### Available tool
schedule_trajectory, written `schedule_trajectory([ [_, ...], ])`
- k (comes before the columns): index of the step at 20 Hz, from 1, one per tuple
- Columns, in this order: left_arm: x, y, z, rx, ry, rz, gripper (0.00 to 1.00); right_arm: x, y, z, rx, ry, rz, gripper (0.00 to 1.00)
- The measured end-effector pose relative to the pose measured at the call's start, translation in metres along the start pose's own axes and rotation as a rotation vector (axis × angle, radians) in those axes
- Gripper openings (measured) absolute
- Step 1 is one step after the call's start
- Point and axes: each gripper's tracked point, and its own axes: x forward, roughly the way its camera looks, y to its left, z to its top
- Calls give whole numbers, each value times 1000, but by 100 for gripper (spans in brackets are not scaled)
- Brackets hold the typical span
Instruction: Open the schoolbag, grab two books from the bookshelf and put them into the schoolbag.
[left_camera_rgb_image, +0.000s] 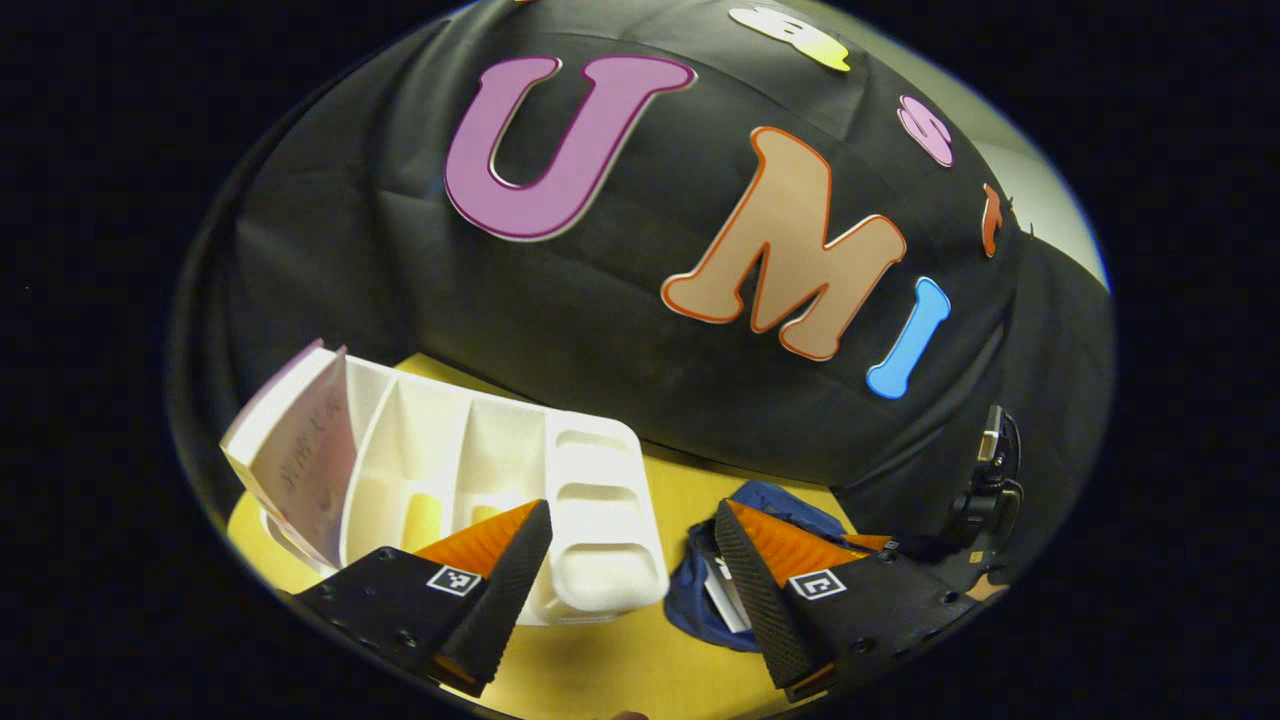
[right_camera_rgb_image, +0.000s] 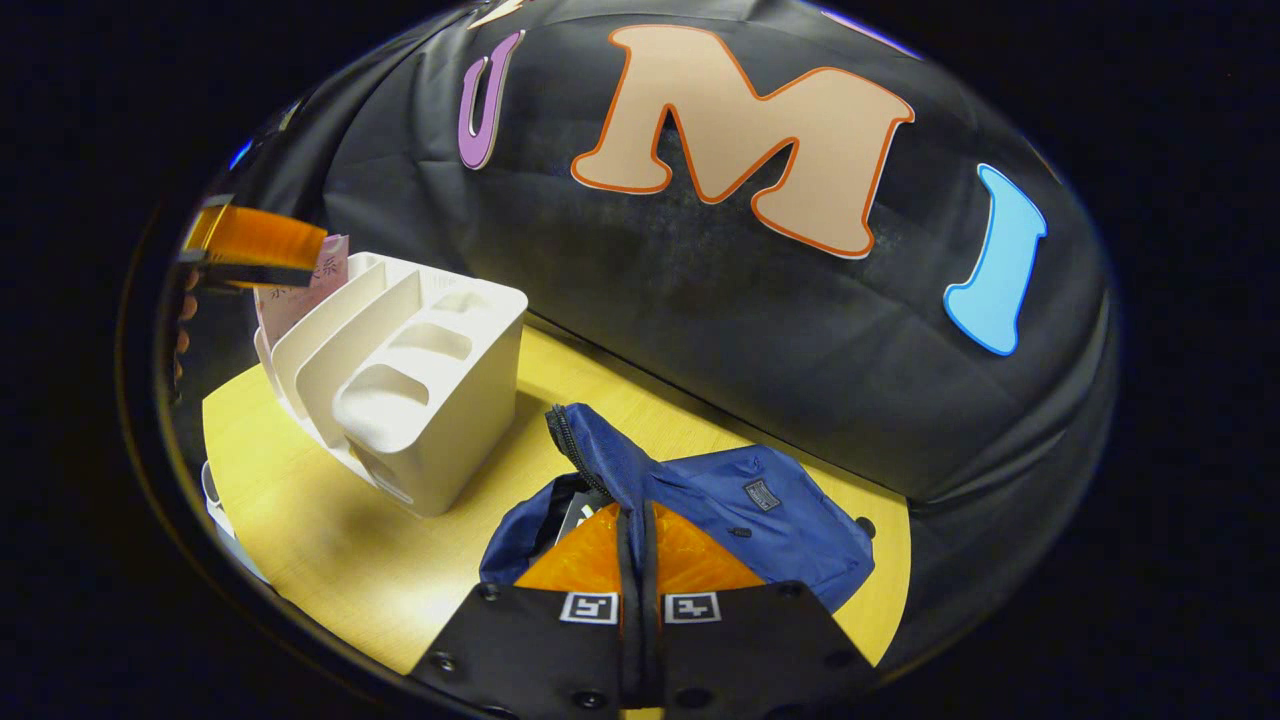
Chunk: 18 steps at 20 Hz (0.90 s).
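The left tool (left_camera_rgb_image: 632, 575) hides most of the schoolbag (left_camera_rgb_image: 700, 600).

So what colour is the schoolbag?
Dark blue. The schoolbag shows best in the right gripper view, lying on the yellow table.

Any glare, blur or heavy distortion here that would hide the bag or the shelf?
Left gripper view: sharp, strong fisheye bending of the shelf; the bag sits mostly behind the left gripper. Right gripper view: bag and shelf crisp and evenly lit, a soft shadow beside the shelf on the table, no glare.
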Motion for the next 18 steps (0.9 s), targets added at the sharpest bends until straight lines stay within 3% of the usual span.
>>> schedule_trajectory([
  [7,-21,91,49,112,0,133,95,-1,3,1,-22,31,-60,3],
  [13,-24,158,52,87,144,183,95,-3,9,-3,-35,63,-108,2],
  [18,-10,203,42,126,262,243,94,-11,9,-10,-34,82,-141,3],
])
